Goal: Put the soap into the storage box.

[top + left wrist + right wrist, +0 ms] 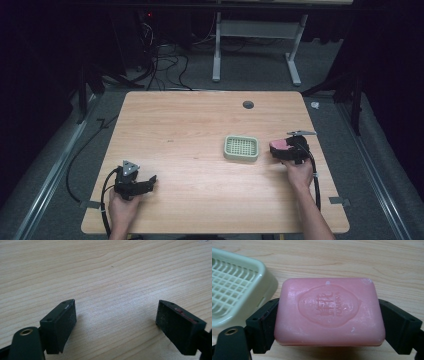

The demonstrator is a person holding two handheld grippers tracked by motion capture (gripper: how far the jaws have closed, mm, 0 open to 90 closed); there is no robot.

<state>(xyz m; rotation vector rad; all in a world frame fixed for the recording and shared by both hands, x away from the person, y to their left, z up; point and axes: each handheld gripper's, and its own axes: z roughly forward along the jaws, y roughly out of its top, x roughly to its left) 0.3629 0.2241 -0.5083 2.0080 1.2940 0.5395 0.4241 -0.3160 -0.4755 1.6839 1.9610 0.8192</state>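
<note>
Now keep the right hand-held gripper [329, 322] pinching the pink rectangular soap bar [329, 312] level, just beside the pale green slotted plastic soap dish [234, 287]; centre it above before releasing. Left hand-held gripper [116, 322] rests spread, empty.

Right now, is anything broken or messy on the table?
Nothing looks broken or spilled. The pink soap is held squarely in the right gripper beside the green soap dish, and the left gripper is open.
</note>
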